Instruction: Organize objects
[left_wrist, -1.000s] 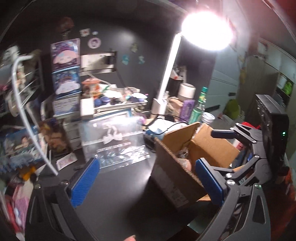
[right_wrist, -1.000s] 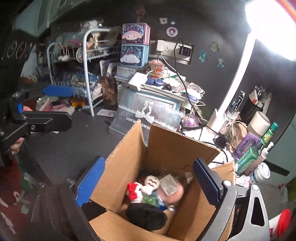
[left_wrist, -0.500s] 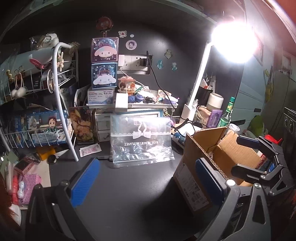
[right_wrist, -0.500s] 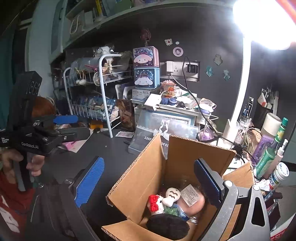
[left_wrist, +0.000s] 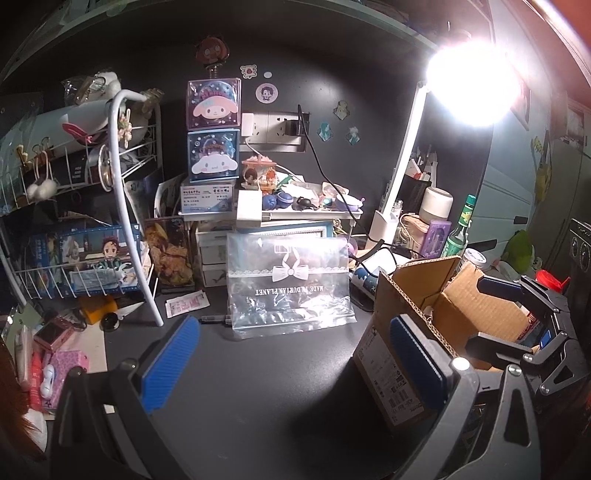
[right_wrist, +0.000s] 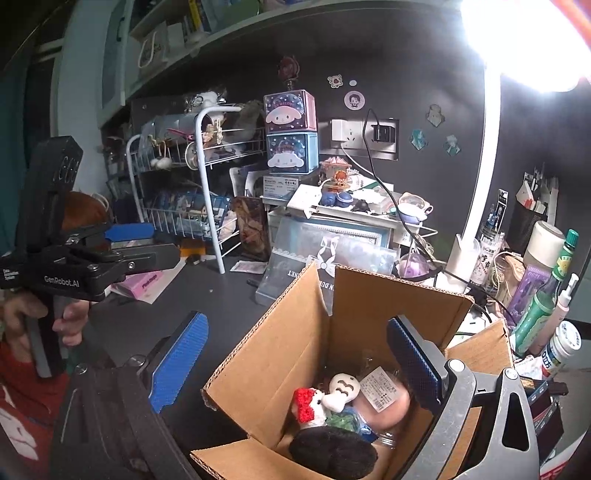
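An open cardboard box (right_wrist: 291, 350) stands on the dark desk and holds plush toys (right_wrist: 332, 402), a wrapped pink item and a dark fuzzy thing. My right gripper (right_wrist: 295, 365) is open and empty, hovering over the box's left flap. In the left wrist view the box (left_wrist: 402, 328) is at the right. My left gripper (left_wrist: 295, 365) is open and empty above the bare dark desk (left_wrist: 258, 387). It also shows in the right wrist view (right_wrist: 125, 243) at far left. A clear zip bag with a bow print (left_wrist: 291, 284) leans against the drawers behind.
A white wire rack (left_wrist: 74, 229) with boxes stands at the left. Stacked character boxes (left_wrist: 213, 133), small figurines and drawers crowd the back. A bright desk lamp (left_wrist: 402, 155), bottles (right_wrist: 546, 295) and cables sit at the right. Pink items (left_wrist: 55, 354) lie at the desk's left edge.
The left gripper swung left and pulled back, so the box slid to the right of its view. The right gripper rose and tilted up a little over the box.
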